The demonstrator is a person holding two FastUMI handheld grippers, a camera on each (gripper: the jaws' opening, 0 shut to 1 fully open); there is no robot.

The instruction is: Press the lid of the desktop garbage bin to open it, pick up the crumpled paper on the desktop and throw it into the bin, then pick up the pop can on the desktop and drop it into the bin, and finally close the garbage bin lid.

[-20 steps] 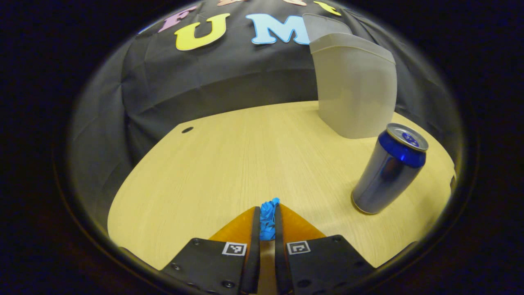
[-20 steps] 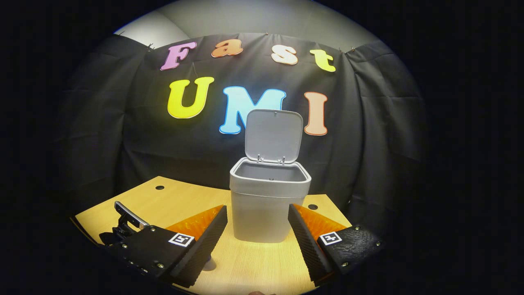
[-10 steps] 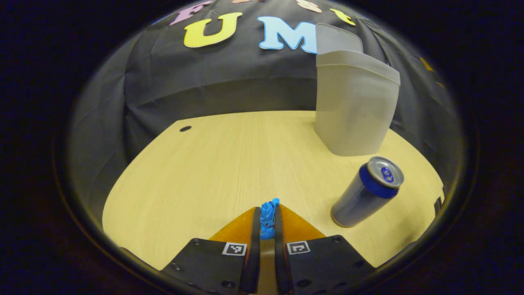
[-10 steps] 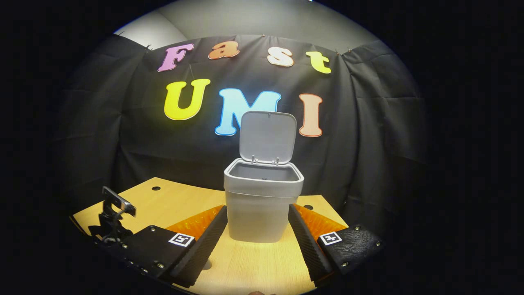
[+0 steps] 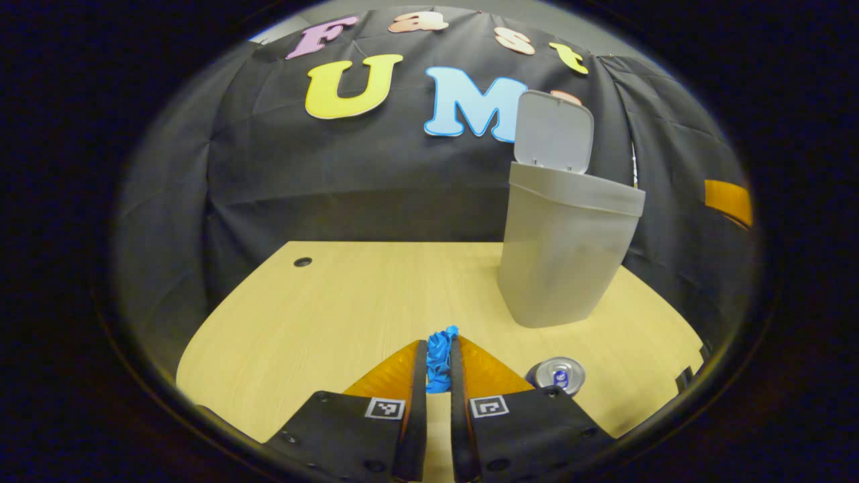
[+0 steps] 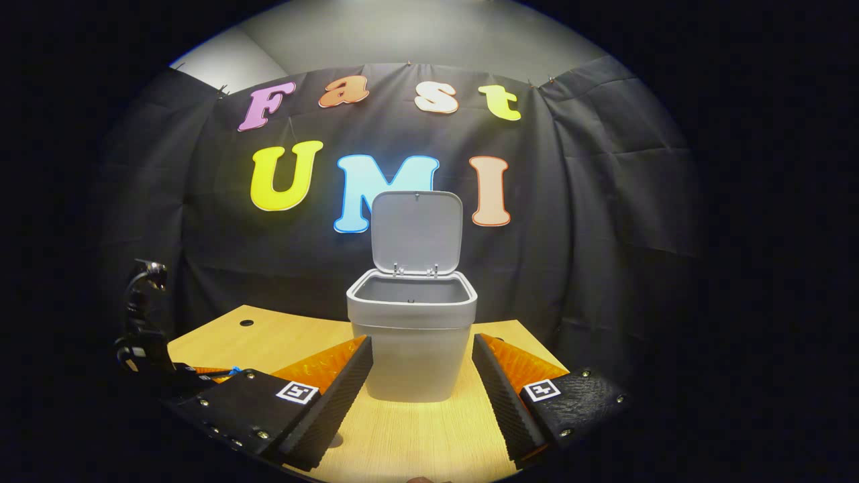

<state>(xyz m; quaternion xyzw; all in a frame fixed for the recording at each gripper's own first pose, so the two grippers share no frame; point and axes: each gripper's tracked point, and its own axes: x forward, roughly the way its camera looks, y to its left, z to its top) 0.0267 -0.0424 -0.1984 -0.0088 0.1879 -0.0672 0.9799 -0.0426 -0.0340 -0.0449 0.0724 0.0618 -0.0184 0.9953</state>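
Two things count for this step, carrying the paper to the bin. First the bin (image 6: 412, 335): it stands on the desk w/ its lid (image 6: 417, 231) swung fully up behind the mouth, so the opening is free. In the left gripper view it sits ahead and to the right, and the rim looks higher than the gripper, so the judgement is that the left gripper (image 5: 437, 359) needs more lift, then a swing right, until the fingertips are squarely over the mouth, not over the front edge. Let go only there; a light wad could catch the rim and bounce out. Approach from the front or side, since the raised lid blocks the back.

Next the pop can (image 5: 556, 374): upright on the desk just right of the left gripper and below it, between gripper and bin. The swing should pass above it, not through it.

Then the crumpled paper (image 5: 439, 355): a small blue wad, clamped between the left gripper's fingers, which are nearly together on it. Grip looks secure; no squeeze change needed en route.

Right gripper (image 6: 421, 382) hovers in front of the bin, jaws wide apart, nothing in them; best kept clear of the drop path.

Desk (image 5: 349, 302) is pale wood-grain w/ a small dark hole near its far left corner. Black cloth hangs behind as the booth wall; a grey room wall shows above it.
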